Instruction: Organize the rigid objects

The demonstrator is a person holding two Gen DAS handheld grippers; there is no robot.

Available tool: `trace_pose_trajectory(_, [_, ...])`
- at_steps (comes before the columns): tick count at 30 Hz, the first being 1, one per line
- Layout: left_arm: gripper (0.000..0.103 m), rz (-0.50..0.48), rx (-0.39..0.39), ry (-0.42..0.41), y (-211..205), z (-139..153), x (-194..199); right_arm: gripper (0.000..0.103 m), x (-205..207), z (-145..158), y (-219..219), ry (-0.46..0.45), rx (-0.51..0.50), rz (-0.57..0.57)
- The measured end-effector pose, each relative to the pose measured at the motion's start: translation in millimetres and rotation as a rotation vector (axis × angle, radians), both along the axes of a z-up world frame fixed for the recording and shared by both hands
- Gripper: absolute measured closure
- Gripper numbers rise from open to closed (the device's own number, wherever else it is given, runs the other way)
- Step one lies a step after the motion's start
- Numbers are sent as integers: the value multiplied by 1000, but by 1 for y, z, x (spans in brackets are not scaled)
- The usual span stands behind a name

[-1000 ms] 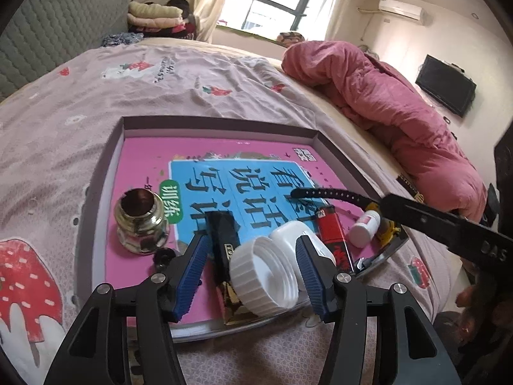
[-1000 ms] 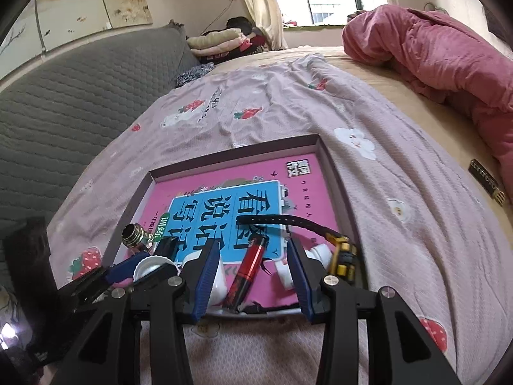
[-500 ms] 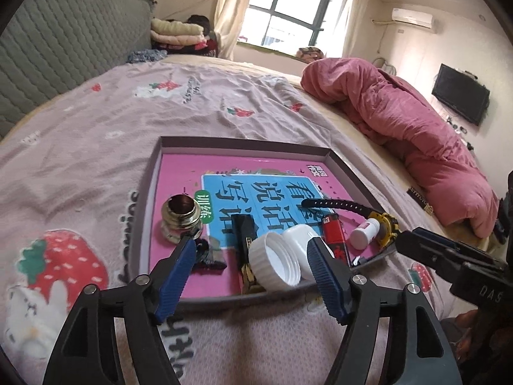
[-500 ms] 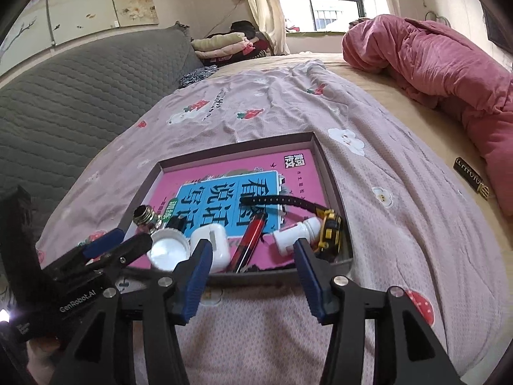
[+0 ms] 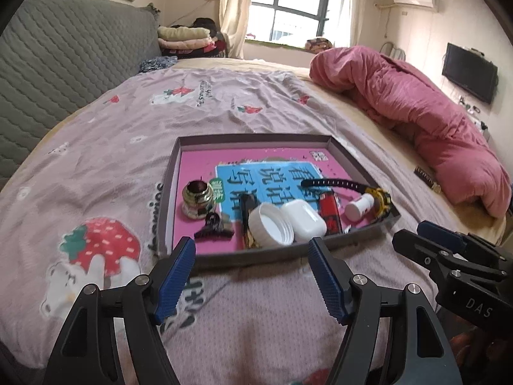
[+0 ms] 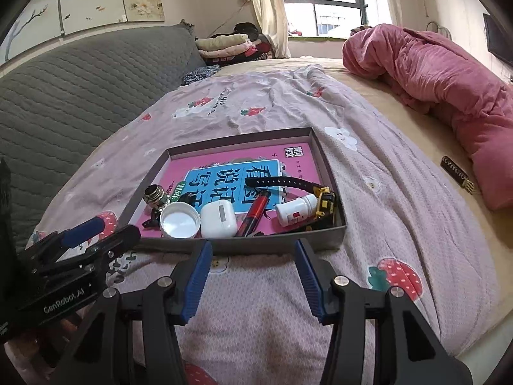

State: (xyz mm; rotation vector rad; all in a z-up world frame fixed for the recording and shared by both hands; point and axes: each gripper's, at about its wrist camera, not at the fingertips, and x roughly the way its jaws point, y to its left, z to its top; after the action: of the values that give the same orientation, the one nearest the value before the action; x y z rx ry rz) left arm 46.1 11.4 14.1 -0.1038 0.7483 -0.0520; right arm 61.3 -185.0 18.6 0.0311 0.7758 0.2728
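Left wrist: left gripper [image 5: 250, 276] jaws wide apart, nothing between them, hovering over the bedsheet [image 5: 96, 166] just short of the tray's [image 5: 282, 253] near edge. In the tray along that edge: metal fitting [image 5: 196, 197], black clip [image 5: 213, 229], white cap [image 5: 271, 227], earbud case [image 5: 304, 219], red lighter [image 5: 330, 211], small white bottle [image 5: 359, 207], watch [image 5: 368, 191] at the near right corner

Right wrist: right gripper [image 6: 253, 279] also spread, empty, before the near edge; same items in the tray [image 6: 275, 245]
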Motion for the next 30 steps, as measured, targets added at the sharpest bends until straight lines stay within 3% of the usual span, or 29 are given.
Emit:
trace_pose_trajectory(13, [29,46,47,63,-9,1,-27,50,-23,-2,-10,-17,-45,-47])
trace_pose_trajectory(30, [29,63,28,90,-14,-2,-43,50,-38,-13,-6,12,-67,5])
